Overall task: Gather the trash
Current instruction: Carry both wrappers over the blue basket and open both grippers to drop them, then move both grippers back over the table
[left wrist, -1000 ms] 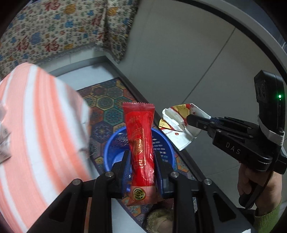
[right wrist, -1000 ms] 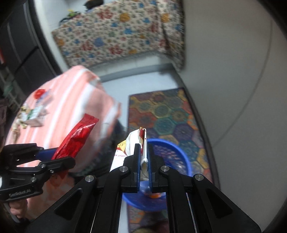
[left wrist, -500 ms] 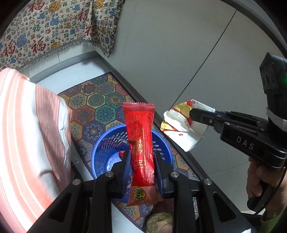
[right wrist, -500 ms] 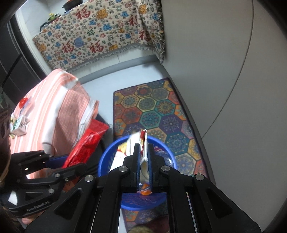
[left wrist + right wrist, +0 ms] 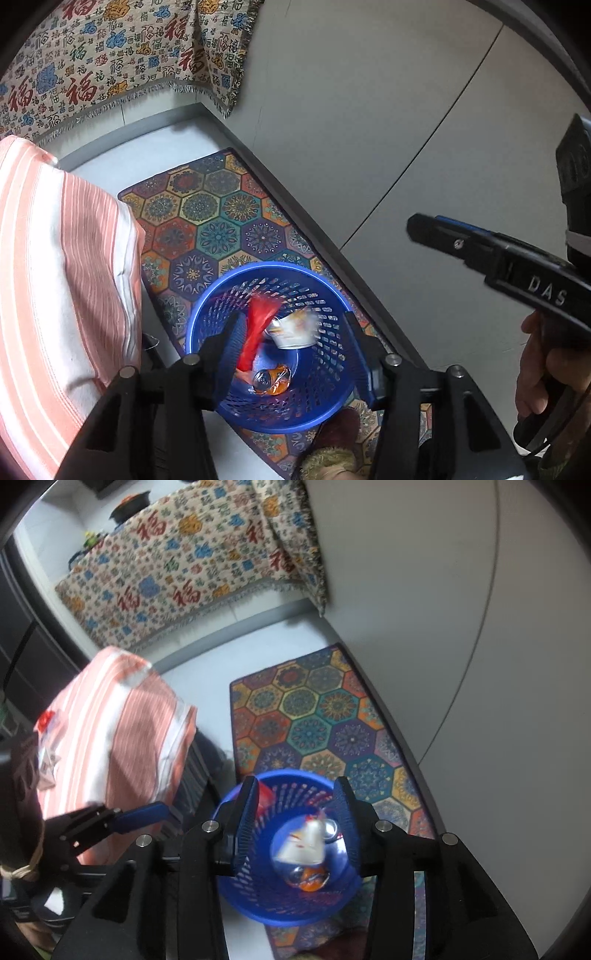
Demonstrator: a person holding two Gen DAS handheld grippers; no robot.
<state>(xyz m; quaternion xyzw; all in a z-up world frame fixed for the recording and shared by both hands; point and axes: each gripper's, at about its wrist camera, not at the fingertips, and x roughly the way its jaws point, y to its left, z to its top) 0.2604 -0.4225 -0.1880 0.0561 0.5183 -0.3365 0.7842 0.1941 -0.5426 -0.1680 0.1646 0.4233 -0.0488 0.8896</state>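
Note:
A blue plastic basket (image 5: 325, 373) stands on the floor mat right below both grippers. My left gripper (image 5: 295, 336) hangs over it with its jaws opening and nothing pressed between them. A red snack wrapper (image 5: 260, 323), blurred, is dropping inside the basket beside a white paper wrapper (image 5: 295, 330). An orange and clear piece of trash (image 5: 271, 380) lies at the bottom. My right gripper (image 5: 295, 812) is also above the basket (image 5: 258, 897), jaws opening, with the white wrapper (image 5: 303, 843) blurred below them. The red wrapper (image 5: 266, 797) shows by its left finger.
A hexagon-patterned mat (image 5: 207, 221) lies along a grey wall. A pink striped cloth (image 5: 55, 277) covers a table at the left, with small trash items (image 5: 48, 738) on it. A cloth with red characters (image 5: 110, 66) hangs behind. A person's hand (image 5: 539, 369) holds the right gripper.
Both grippers went from shut to open over the basket. The red wrapper left the left jaws and the white wrapper left the right jaws; both now fall into the basket.

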